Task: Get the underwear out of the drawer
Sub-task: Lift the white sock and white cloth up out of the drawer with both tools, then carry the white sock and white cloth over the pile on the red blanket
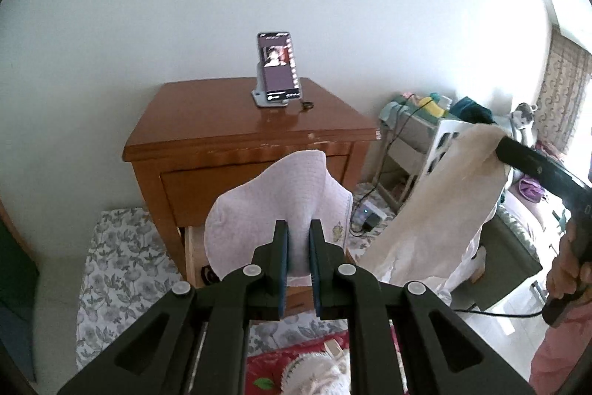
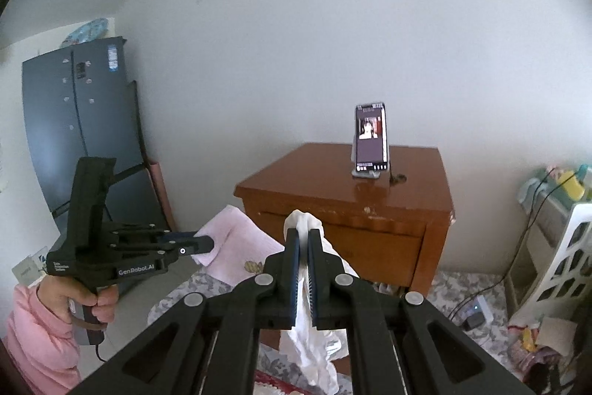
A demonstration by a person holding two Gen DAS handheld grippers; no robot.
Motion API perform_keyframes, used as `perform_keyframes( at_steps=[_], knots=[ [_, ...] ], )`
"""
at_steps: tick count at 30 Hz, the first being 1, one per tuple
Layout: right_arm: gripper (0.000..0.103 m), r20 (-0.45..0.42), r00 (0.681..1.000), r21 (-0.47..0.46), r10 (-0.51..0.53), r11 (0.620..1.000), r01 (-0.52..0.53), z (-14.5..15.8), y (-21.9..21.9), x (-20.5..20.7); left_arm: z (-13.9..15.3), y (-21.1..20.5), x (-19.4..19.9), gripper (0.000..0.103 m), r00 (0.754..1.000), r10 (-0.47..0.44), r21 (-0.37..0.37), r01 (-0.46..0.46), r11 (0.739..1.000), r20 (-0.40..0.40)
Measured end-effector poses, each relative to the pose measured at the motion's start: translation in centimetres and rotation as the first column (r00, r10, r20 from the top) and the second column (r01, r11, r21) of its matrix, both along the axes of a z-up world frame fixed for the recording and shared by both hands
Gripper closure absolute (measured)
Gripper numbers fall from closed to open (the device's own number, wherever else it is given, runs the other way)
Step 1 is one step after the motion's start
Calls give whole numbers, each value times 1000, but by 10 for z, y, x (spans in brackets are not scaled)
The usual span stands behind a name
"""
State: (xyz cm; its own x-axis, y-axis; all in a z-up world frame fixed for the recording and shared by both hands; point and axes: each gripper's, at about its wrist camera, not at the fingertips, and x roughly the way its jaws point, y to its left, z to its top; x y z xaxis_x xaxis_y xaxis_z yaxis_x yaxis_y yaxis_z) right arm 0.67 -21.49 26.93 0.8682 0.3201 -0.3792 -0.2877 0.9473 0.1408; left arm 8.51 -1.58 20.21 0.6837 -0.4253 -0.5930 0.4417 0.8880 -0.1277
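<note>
My left gripper (image 1: 299, 228) is shut on a pale pink piece of underwear (image 1: 273, 195), which it holds up in front of the wooden nightstand (image 1: 236, 136). The lower drawer (image 1: 193, 254) stands open below the cloth. In the right wrist view the same left gripper (image 2: 209, 243) pinches the pink underwear (image 2: 236, 239) at its edge. My right gripper (image 2: 303, 232) is shut on a white garment (image 2: 309, 335) that hangs down between its fingers. The left wrist view shows that cream-white garment (image 1: 433, 210) dangling from the right gripper (image 1: 499, 145).
A phone on a stand (image 1: 277, 69) sits on the nightstand top. A dark fridge (image 2: 81, 121) stands at the left, a white openwork rack (image 2: 555, 265) and cables at the right. Flowered bedding (image 1: 118, 269) lies below. A hand (image 2: 87, 298) in a pink sleeve grips the left tool.
</note>
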Motion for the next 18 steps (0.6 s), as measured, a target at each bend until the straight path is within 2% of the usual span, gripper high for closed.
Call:
perform_keyframes(
  at_steps=[8, 15, 18],
  knots=[
    [98, 73, 997, -31, 1, 1000, 1, 26, 1, -69, 17, -1, -74, 92, 995, -59, 10, 59, 998, 85],
    [98, 98, 995, -65, 25, 998, -19, 25, 7, -115, 8, -1, -127, 92, 985, -126, 4, 126, 992, 118],
    [98, 87, 995, -66, 40, 997, -35, 19, 8, -130, -1, -3, -155, 92, 978, -145, 43, 140, 989, 150]
  ],
)
